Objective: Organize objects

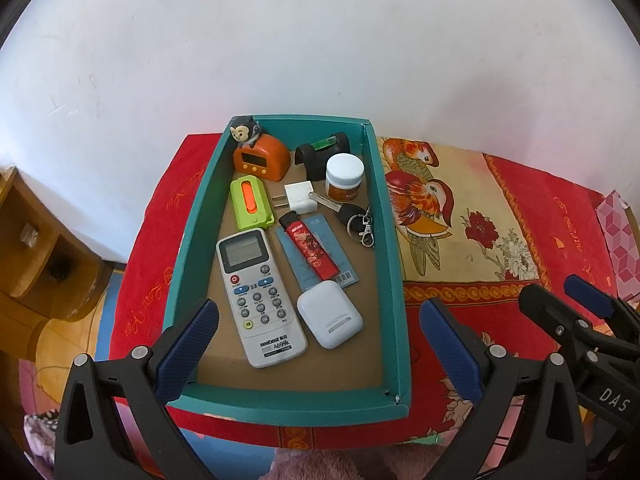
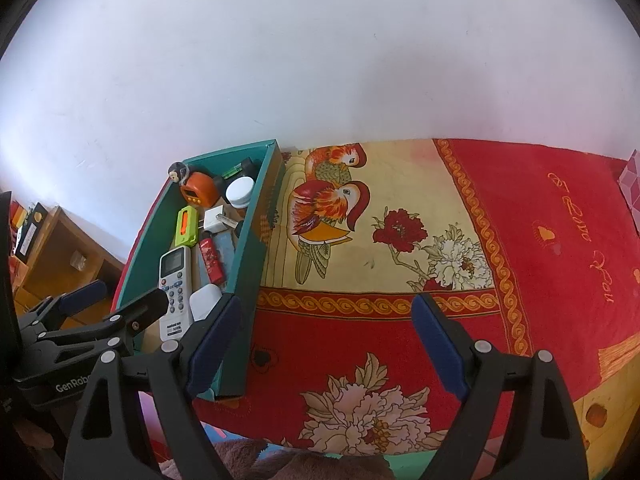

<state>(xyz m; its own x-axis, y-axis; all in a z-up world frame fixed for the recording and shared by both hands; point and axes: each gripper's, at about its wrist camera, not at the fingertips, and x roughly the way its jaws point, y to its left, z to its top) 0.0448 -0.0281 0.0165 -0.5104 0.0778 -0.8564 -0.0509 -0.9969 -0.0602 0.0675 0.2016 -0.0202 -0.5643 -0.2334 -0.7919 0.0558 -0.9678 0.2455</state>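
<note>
A teal cardboard box [image 1: 394,240] [image 2: 250,256] sits on a red and cream cloth. Inside lie a white remote control [image 1: 258,296] [image 2: 175,284], a white earbud case [image 1: 330,314] [image 2: 204,300], a red lighter [image 1: 310,246] on a blue card, a green and orange holder [image 1: 250,202], an orange clock [image 1: 262,158] with a toy figure, a white plug [image 1: 299,198], a white-lidded jar [image 1: 344,178], keys [image 1: 358,220] and a black object [image 1: 324,156]. My left gripper [image 1: 320,340] hovers open over the box's near end, nothing between its fingers. My right gripper [image 2: 326,340] stands open above the cloth beside the box.
The cloth [image 2: 400,240] with birds and flowers covers the table to the right of the box. A white wall stands right behind. A wooden shelf unit [image 1: 36,240] is at the left. A pink patterned box [image 1: 620,236] sits at the far right edge.
</note>
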